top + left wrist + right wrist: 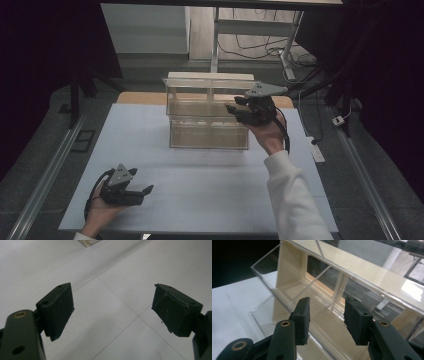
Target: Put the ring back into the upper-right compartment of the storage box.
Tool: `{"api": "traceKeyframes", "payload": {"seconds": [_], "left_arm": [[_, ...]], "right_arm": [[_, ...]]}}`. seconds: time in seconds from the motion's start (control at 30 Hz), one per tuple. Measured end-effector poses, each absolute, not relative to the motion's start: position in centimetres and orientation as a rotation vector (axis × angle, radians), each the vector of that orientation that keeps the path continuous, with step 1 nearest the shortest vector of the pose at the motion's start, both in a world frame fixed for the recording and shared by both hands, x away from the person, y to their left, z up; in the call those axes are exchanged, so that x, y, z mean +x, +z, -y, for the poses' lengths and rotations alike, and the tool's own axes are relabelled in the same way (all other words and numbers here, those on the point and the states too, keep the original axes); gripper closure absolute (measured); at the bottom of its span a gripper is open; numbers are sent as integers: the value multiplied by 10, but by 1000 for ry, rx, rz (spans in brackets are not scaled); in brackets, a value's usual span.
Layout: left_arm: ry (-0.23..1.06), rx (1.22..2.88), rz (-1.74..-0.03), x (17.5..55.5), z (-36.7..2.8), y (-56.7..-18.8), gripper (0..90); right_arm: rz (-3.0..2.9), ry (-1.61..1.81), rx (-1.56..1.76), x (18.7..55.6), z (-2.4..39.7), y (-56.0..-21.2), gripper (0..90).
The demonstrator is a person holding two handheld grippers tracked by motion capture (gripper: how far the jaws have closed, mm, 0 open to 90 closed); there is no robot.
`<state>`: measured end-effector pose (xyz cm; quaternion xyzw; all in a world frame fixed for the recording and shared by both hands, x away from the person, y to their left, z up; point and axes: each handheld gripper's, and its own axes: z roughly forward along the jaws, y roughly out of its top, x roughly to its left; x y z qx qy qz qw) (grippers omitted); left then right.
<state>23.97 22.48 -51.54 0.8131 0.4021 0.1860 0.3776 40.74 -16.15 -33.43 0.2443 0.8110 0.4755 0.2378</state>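
Note:
A clear two-tier acrylic box (pixel 207 132) with a pale beige base and inner dividers stands at the far middle of the white table (pixel 200 185). My right gripper (pixel 233 111) hovers at the box's upper right end, held by a hand in a white sleeve. In the right gripper view its jaws (pixel 326 315) stand apart above the box's upper compartment (pixel 322 290), with nothing pressed between them. My left gripper (pixel 146 192) rests low near the table's front left corner. Its jaws (pixel 113 307) are wide open over bare table, and a corner of the box (pixel 88 242) shows far off.
Metal rails (pixel 55 160) run along both sides of the table. Behind it are a desk frame (pixel 290 45) and loose cables on the floor. A white power strip (pixel 317 150) lies beside the table's right edge.

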Motion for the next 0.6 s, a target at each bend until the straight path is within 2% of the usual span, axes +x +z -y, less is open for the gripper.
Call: {"api": "traceKeyframes", "payload": {"seconds": [0.6], "left_arm": [[477,2078,-1025,241,-224,-516,175]], "right_arm": [[-2201,1310,668,358,209,-364,456]]}}
